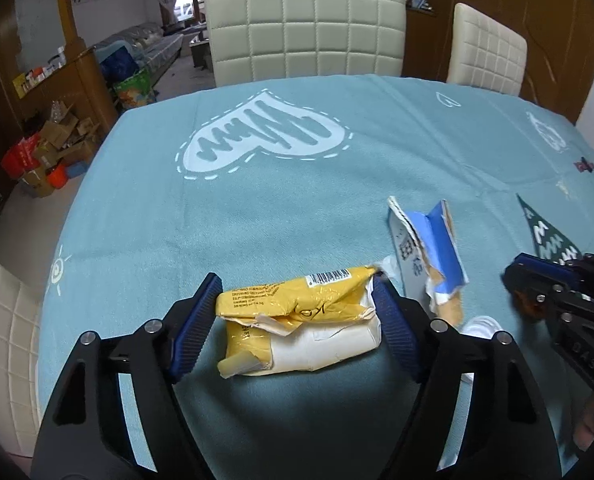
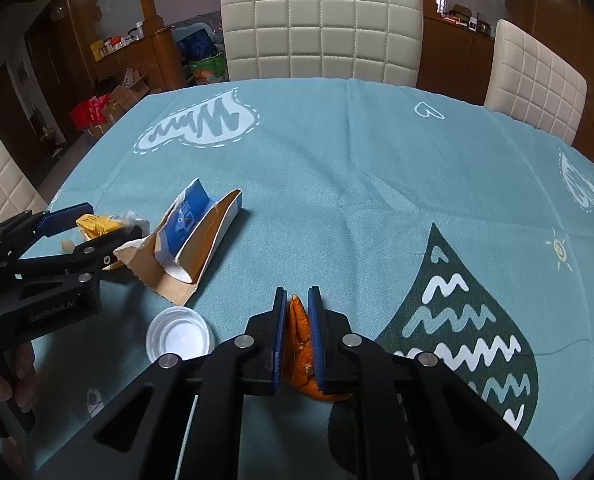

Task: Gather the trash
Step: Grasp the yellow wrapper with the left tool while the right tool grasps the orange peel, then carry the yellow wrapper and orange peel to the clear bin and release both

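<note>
My left gripper (image 1: pixel 297 312) straddles the yellow wrapper (image 1: pixel 301 320) crosswise, pads at its ends, not clearly clamped; right gripper (image 2: pixel 297 336) pinches orange peel (image 2: pixel 299 344).

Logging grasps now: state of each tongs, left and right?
Left tongs: around the yellow wrapper; pad contact unclear.
Right tongs: shut on the orange peel.

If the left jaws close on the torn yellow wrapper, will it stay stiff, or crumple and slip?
The yellow wrapper looks like thin, creased, torn film, so it will probably crumple rather than resist. Its glossy surface may slip a little, though the ribbed pads of the left gripper should help. It seems flattened and mostly empty, so likely very light.
</note>
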Available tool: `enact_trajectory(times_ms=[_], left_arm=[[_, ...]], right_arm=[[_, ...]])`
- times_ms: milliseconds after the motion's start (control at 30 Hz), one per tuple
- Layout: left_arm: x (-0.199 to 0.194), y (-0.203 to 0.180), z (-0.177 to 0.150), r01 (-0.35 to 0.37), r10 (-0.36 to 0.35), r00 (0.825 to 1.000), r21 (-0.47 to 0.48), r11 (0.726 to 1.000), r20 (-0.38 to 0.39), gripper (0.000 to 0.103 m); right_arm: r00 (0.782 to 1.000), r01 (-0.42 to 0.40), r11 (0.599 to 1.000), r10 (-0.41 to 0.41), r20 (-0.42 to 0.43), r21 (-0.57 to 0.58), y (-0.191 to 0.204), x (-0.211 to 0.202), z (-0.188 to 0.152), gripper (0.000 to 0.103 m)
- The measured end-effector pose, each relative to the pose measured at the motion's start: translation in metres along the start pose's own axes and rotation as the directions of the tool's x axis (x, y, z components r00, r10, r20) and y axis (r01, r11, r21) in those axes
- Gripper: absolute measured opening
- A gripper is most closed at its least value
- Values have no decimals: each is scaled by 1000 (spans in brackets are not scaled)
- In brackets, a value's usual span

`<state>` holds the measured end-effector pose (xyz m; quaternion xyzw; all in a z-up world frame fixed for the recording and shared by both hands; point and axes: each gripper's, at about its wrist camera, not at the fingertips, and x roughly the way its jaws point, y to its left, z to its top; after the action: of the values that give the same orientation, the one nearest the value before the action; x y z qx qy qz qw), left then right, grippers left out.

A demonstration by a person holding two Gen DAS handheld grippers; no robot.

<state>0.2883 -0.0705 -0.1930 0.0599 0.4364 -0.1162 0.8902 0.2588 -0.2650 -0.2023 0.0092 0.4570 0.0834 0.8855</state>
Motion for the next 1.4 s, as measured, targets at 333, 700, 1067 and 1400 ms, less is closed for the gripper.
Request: enact_trajectory(times_ms=[333,700,1067,1400], left_arm=[[-56,9,-32,0,1,999,-22,1000,32,71],[-123,35,-77,-44,49,996,-73,996,77,71],[-170,84,-130,-113,126,989,-159,981,75,71],[-190,141,-163,-176,194,980,-258,950,47,71]], right_arm=[[1000,-24,999,23,-8,-26,26,-39,-21,11],[994,-108,986,110,11,-128,89,-79,-36,11],[982,-186,956,189,-9,-226,158,-91,-48,11],[965,-258,905,260,-42,-337,239,-86,-46,11]])
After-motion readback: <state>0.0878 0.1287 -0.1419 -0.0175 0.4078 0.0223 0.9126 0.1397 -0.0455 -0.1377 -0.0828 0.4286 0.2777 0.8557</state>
